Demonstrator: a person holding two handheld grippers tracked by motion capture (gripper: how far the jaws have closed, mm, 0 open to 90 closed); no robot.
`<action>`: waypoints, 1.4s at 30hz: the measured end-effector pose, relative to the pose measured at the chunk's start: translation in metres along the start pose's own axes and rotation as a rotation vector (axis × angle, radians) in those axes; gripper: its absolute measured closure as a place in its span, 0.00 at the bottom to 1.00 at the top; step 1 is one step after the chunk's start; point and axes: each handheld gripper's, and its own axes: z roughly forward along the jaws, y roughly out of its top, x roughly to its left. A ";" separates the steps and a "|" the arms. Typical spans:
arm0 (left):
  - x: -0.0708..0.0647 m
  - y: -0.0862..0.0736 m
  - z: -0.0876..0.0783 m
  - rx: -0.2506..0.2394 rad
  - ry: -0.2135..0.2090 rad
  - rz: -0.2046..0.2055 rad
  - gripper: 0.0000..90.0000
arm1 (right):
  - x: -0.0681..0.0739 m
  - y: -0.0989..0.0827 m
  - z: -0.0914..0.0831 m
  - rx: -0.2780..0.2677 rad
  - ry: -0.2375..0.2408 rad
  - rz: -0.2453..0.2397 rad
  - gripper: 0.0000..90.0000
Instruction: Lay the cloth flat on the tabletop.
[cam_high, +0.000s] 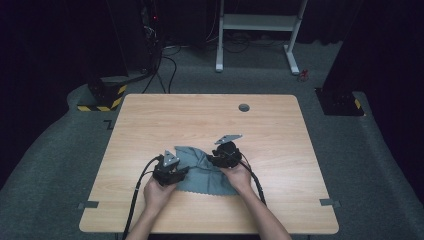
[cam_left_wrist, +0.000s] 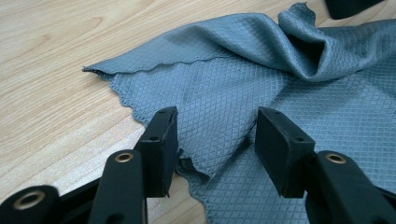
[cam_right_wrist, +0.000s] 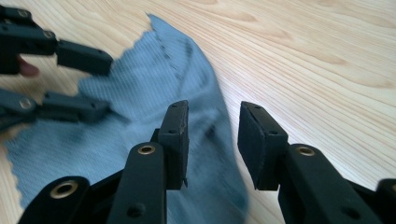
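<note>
**Grey cloth on desk, two tongs at it**

Setting: dark room, grey carpet, a white frame (cam_high: 260, 22) at the back, black stands with yellow-striped bases at the sides. Light wood desk (cam_high: 150, 115) with a round cable hole (cam_high: 244, 107) near its far edge.

Item 1: cloth (cam_high: 200, 170), grey-blue, diamond weave, scalloped edge. It lies on the near middle of the desk, between the two hands, partly folded over itself and rumpled into a ridge on the right side.

Item 2: left tongs (cam_left_wrist: 215, 133). Held low over the cloth's near left corner. Jaws released and apart, a folded flap of the cloth lying between them; the pads do not press on it.

Item 3: right tongs (cam_right_wrist: 212, 140). Held at the cloth's right edge, over the ridge. Jaws released and apart, cloth beneath the gap, nothing grasped. The picture there is slightly blurred.
</note>
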 end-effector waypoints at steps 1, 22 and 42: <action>0.000 0.000 0.000 0.000 0.000 0.000 0.55 | 0.002 0.001 0.003 0.015 0.003 0.005 0.74; -0.001 0.000 0.000 -0.002 0.017 0.023 0.54 | -0.035 0.011 -0.041 -0.003 -0.413 -0.001 1.00; -0.001 0.000 -0.001 -0.001 0.033 0.020 0.50 | -0.020 -0.063 -0.046 0.015 -0.186 -0.020 0.72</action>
